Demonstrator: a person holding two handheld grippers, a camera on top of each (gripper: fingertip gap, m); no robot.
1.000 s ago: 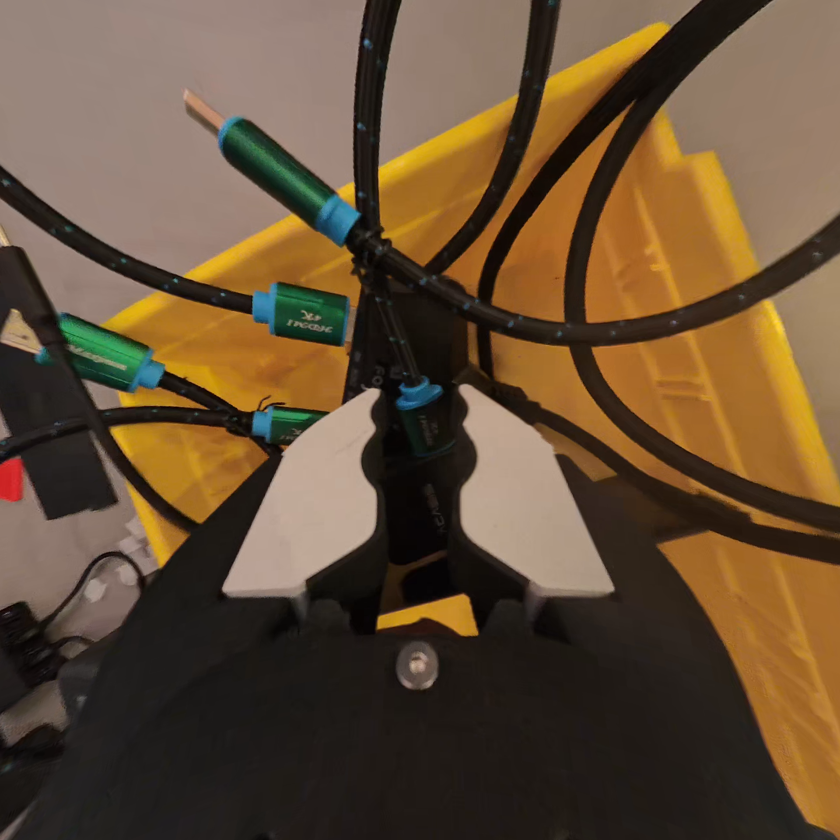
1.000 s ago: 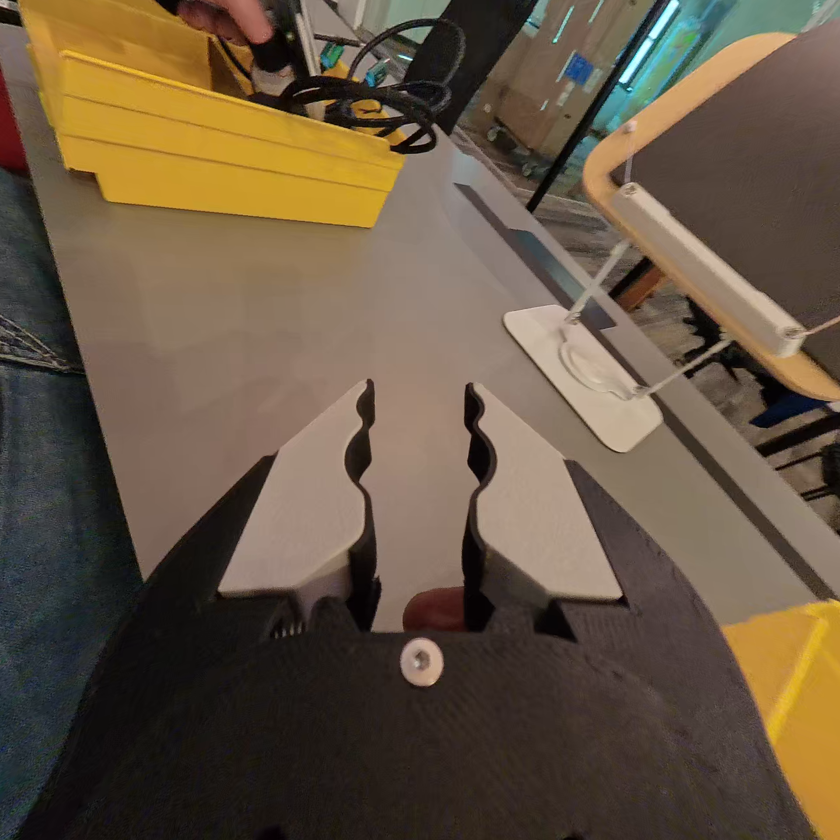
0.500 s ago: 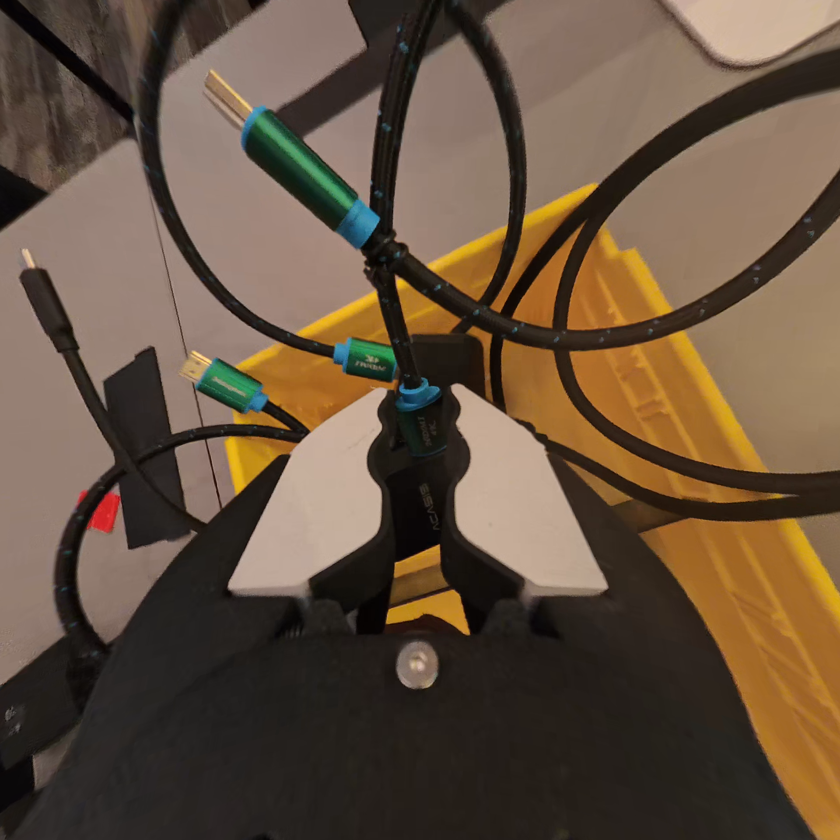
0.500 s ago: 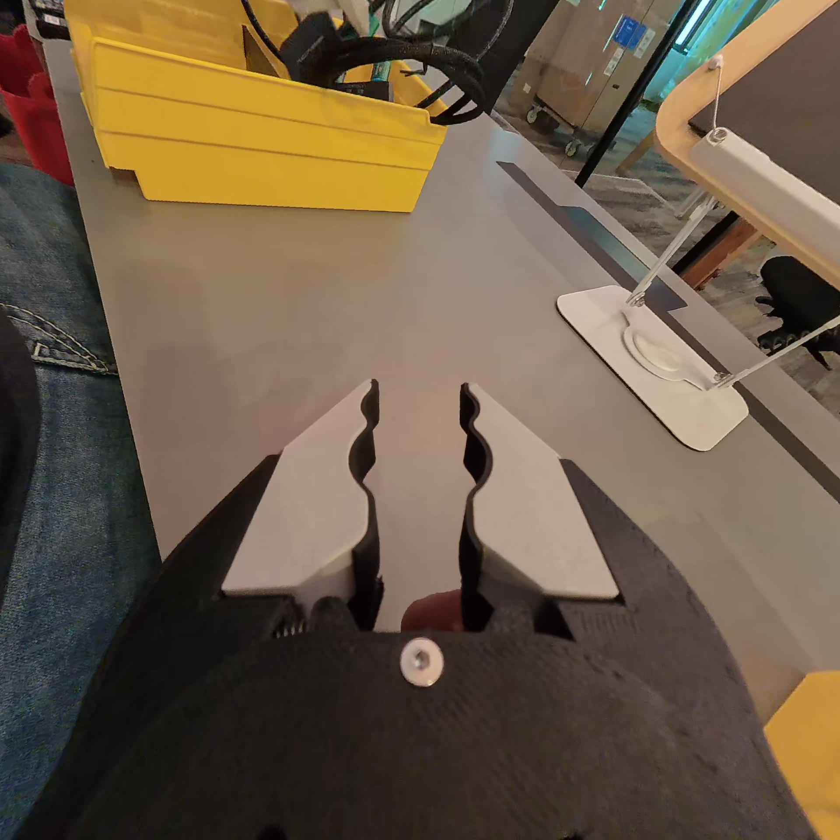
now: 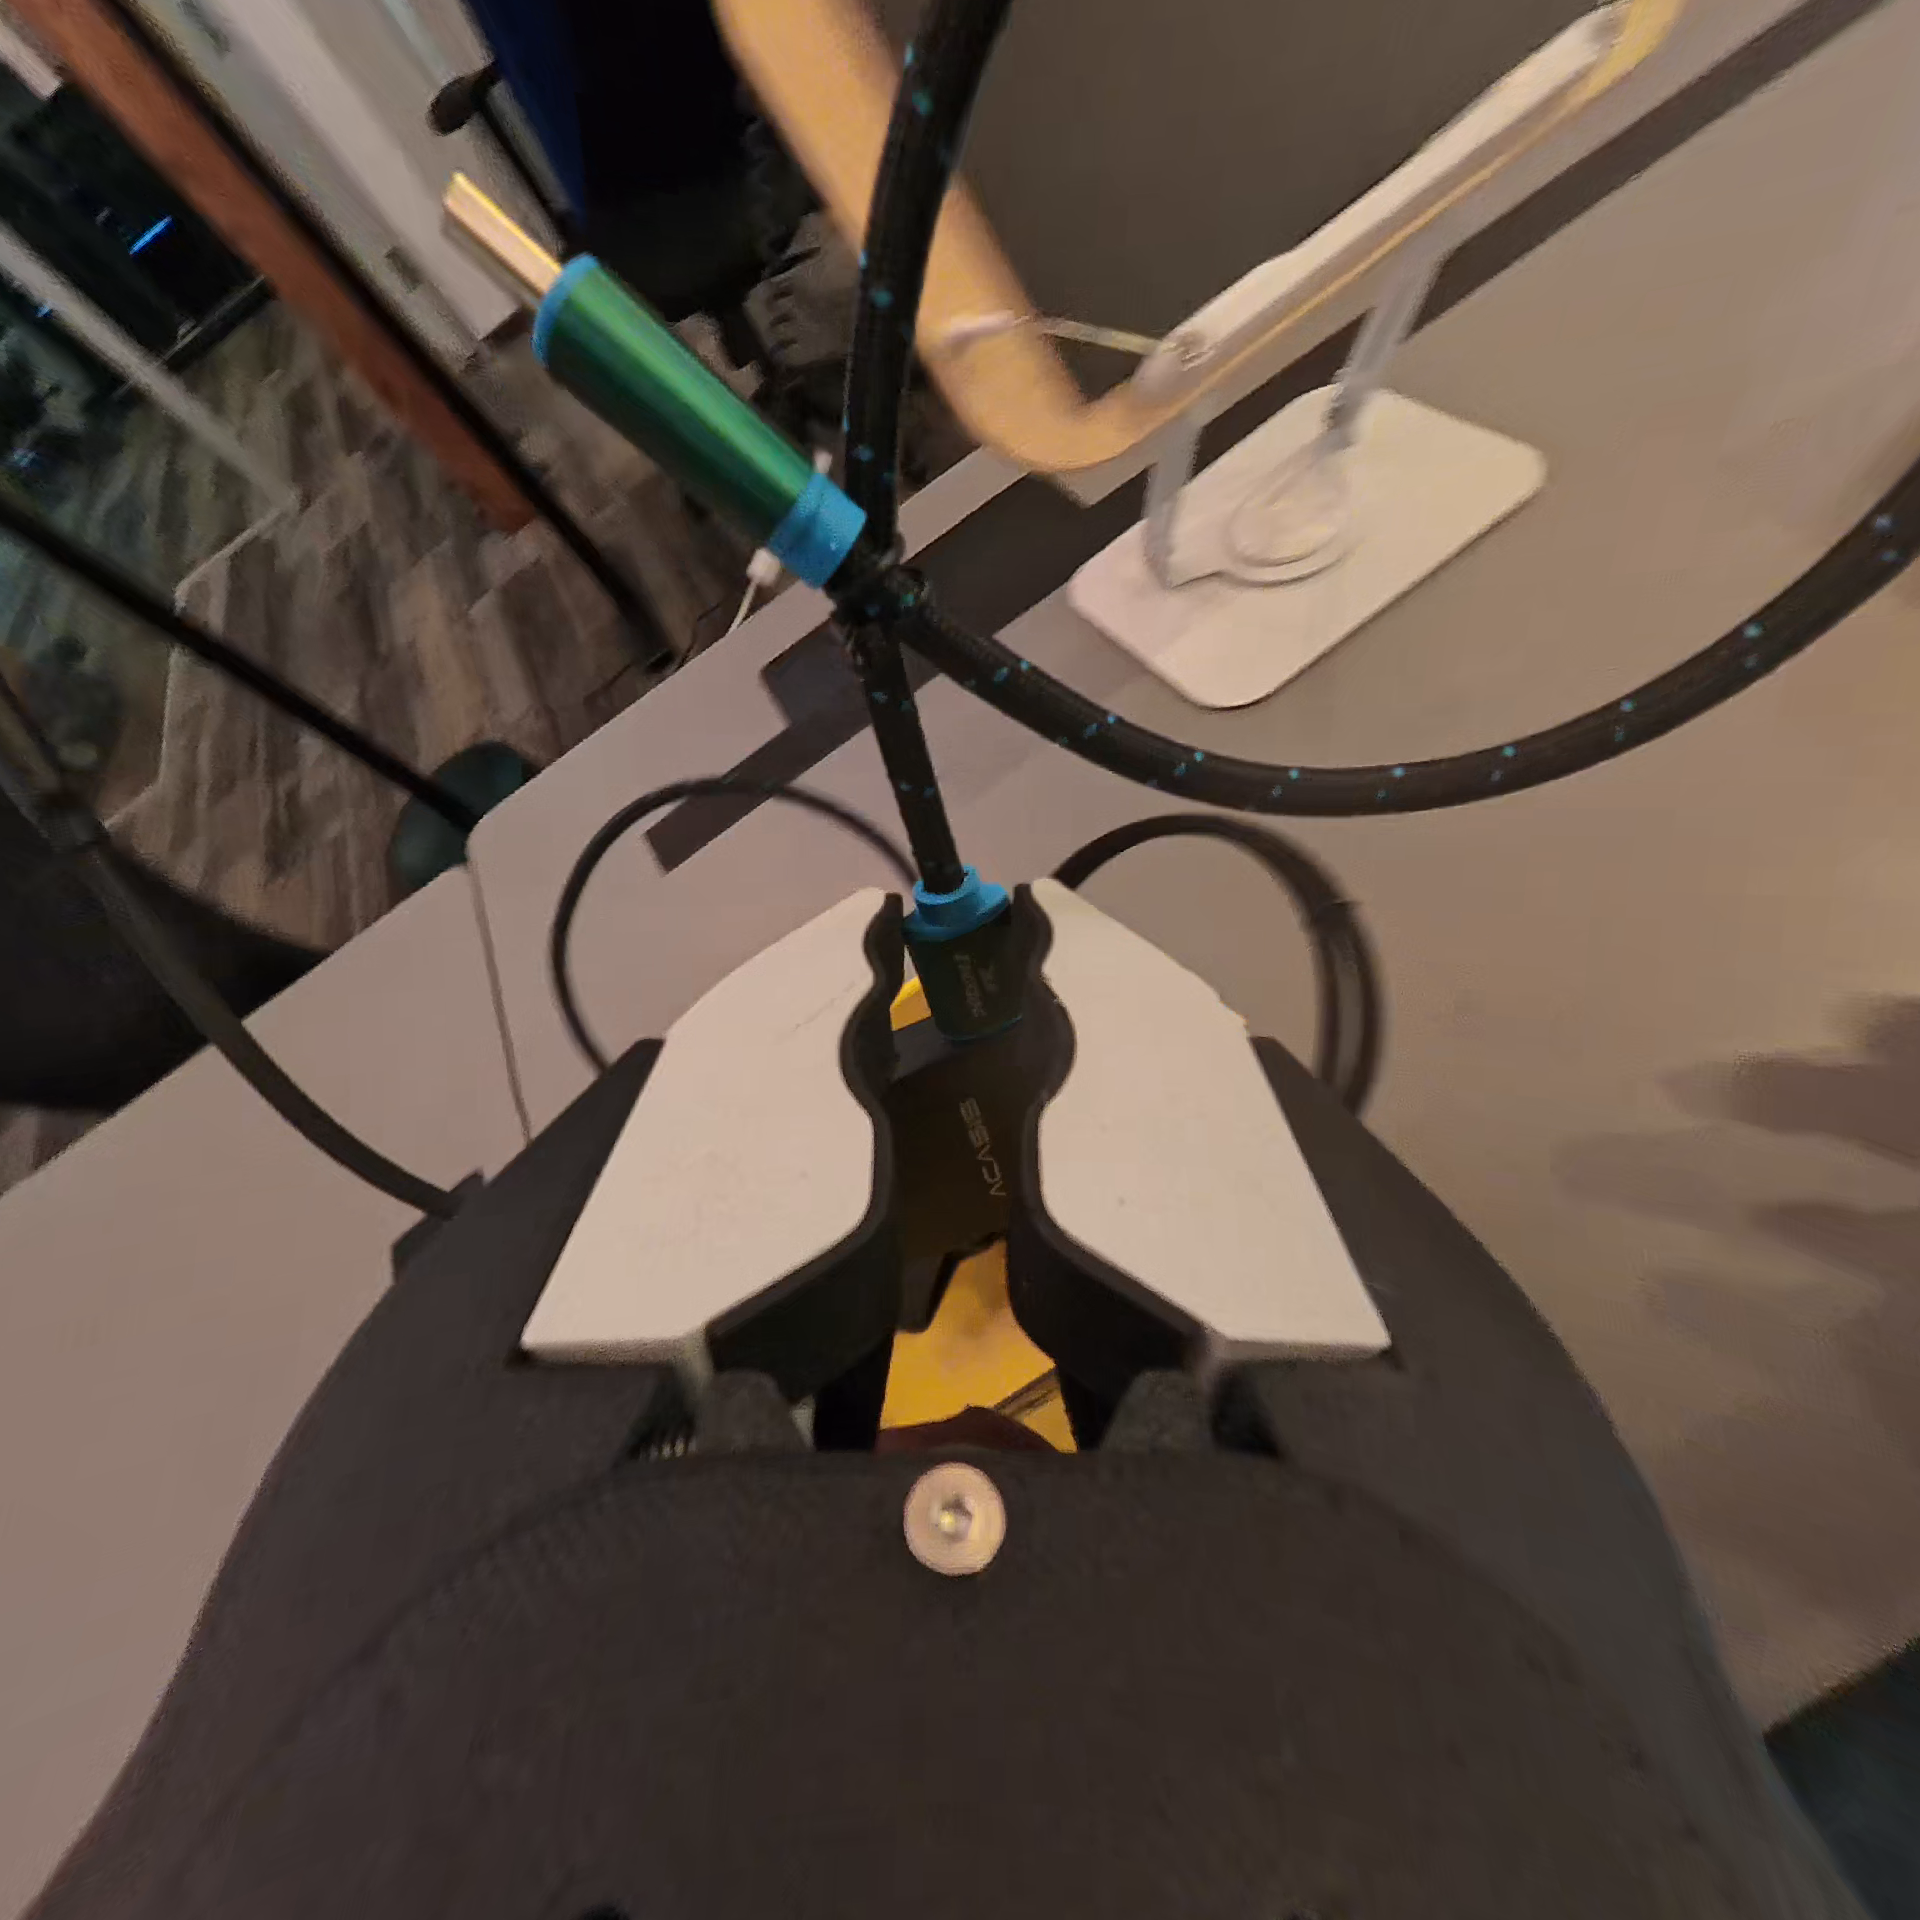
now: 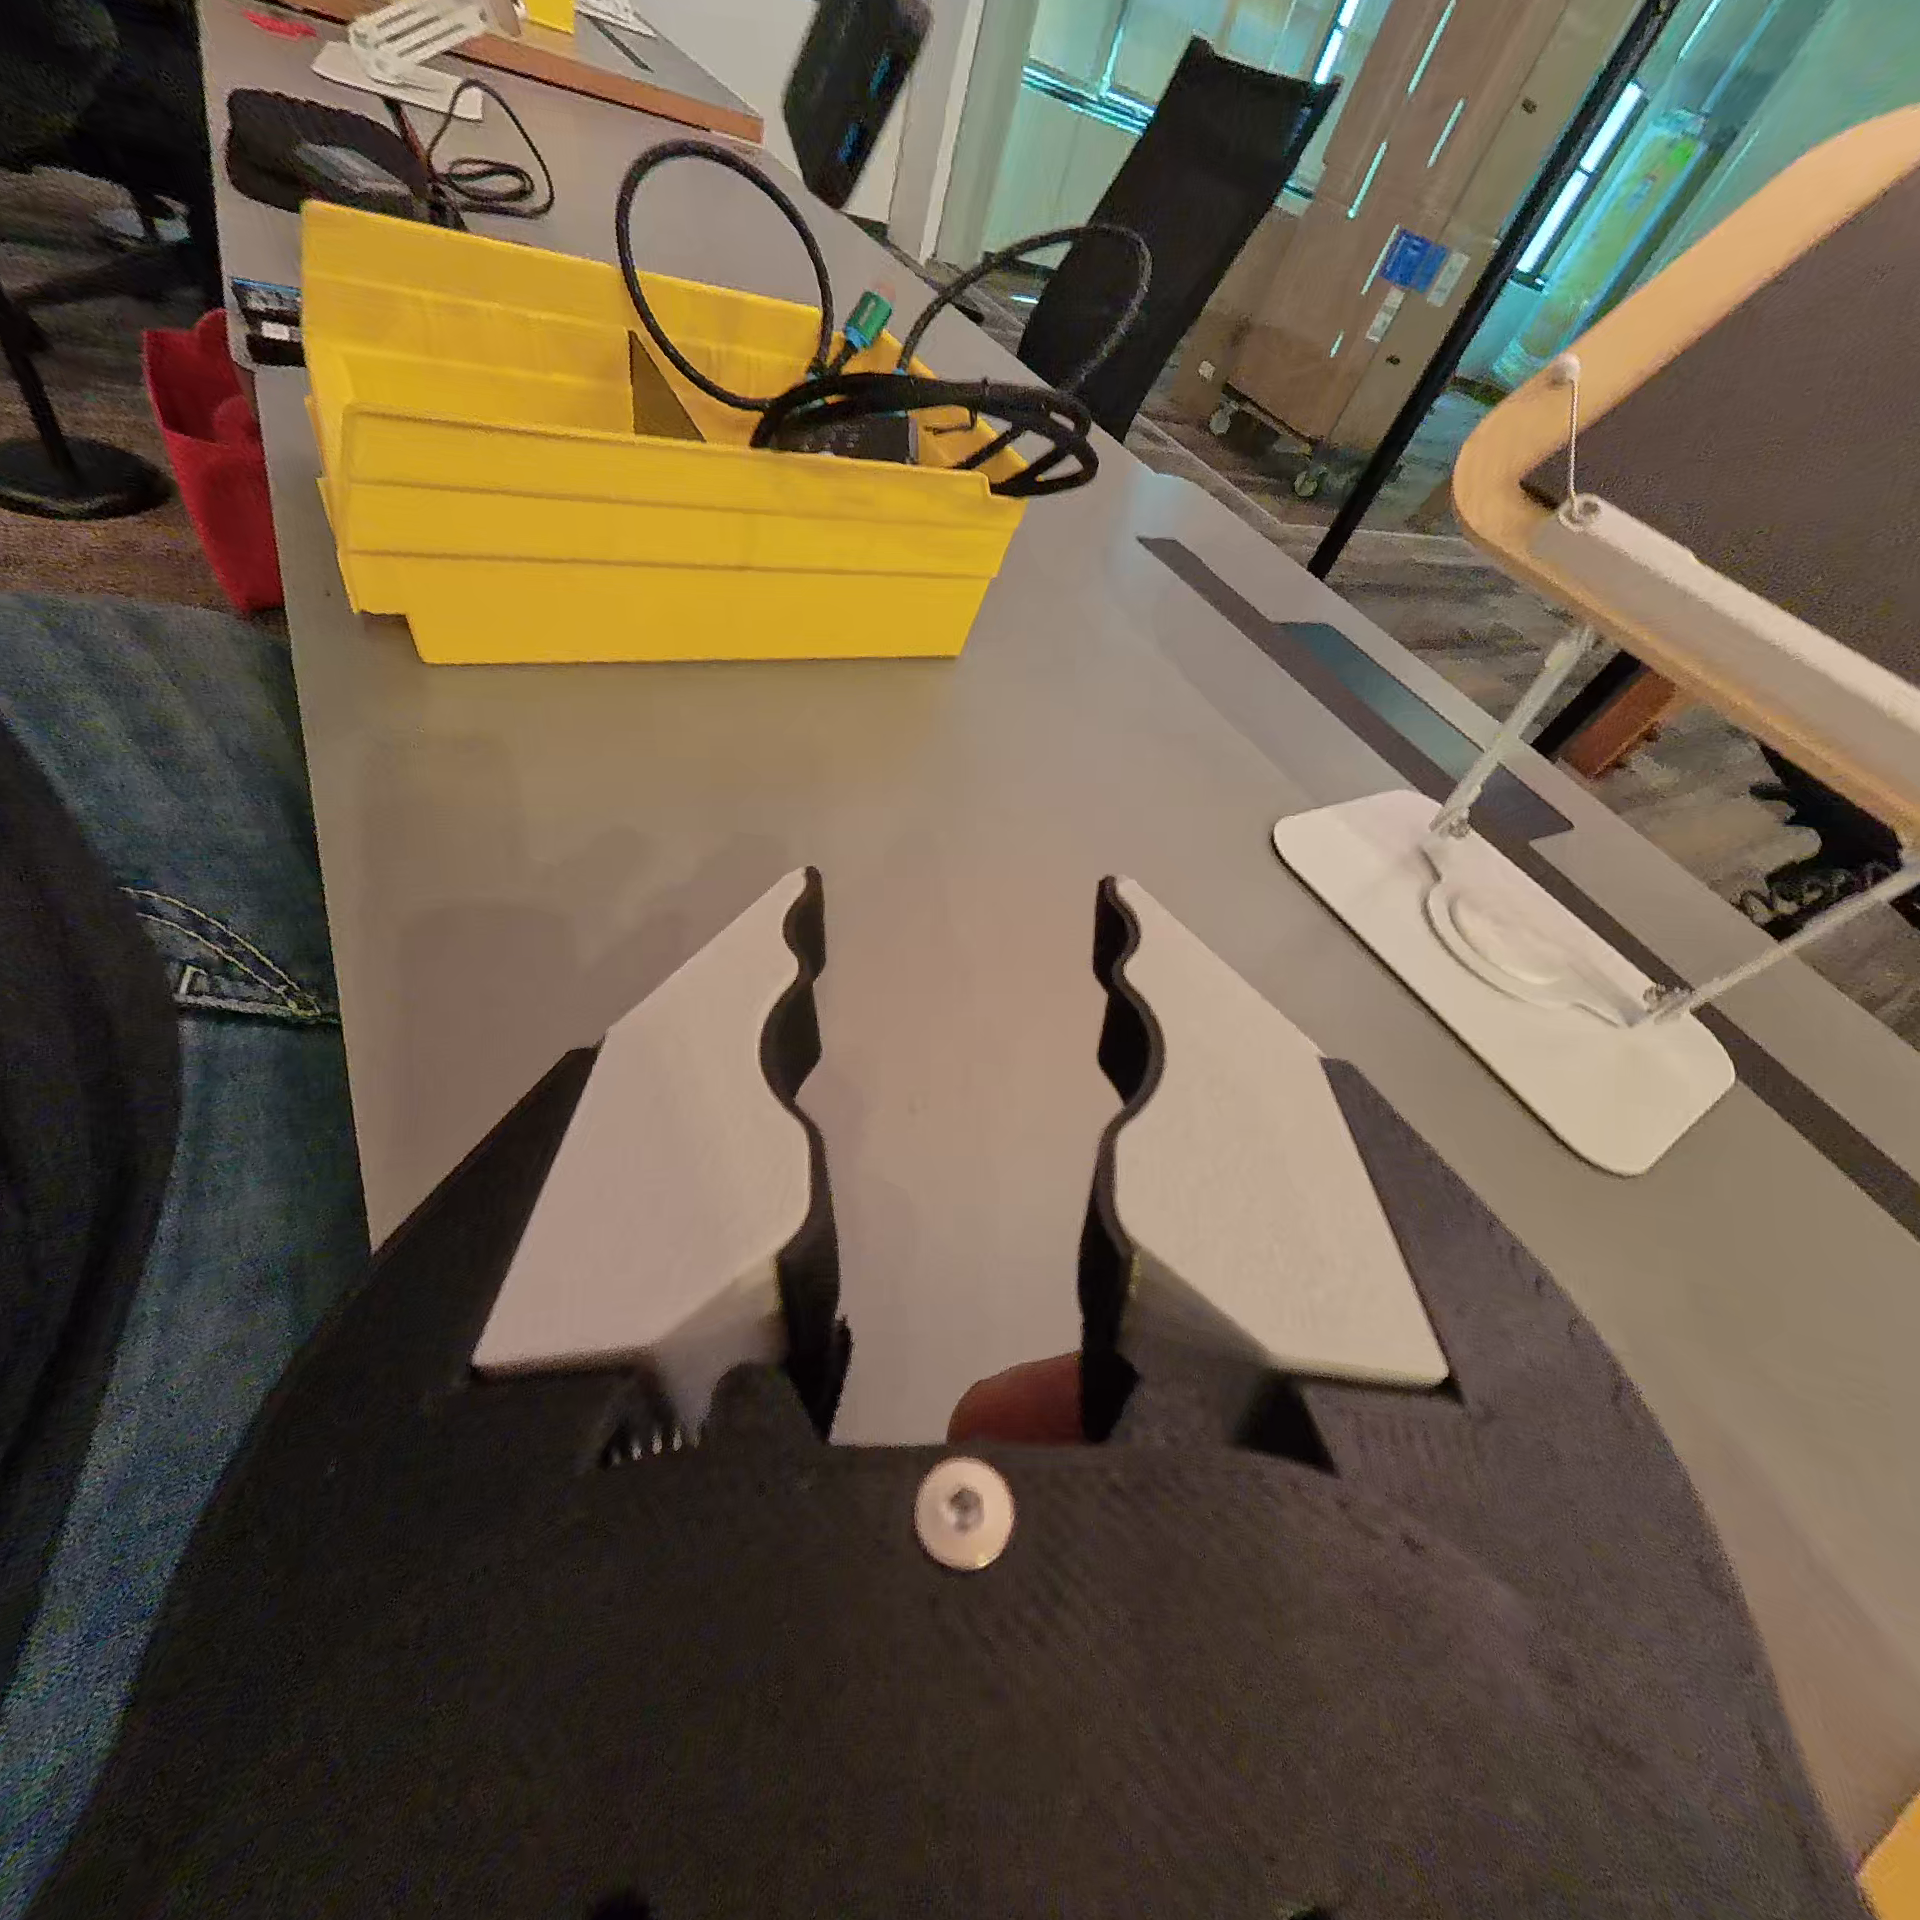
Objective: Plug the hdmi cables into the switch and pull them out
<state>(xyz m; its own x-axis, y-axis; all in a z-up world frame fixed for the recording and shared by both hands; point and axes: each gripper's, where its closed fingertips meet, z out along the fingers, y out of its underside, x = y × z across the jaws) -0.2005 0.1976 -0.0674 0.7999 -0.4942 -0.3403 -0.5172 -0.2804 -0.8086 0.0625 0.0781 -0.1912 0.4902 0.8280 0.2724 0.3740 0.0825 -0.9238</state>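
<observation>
The left gripper [image 5: 954, 935] clamps the black switch [image 5: 961, 1153], raised over the table [image 5: 1558, 935], a green plug [image 5: 968, 982] seated in it. The right gripper [image 6: 958, 935] hangs released near the table's near edge, bin [image 6: 665, 540] beyond.

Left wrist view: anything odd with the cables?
Yes. The left gripper holds the switch with one plug seated. Its cable is knotted to a second cable, whose loose plug sticks up in the air.
</observation>
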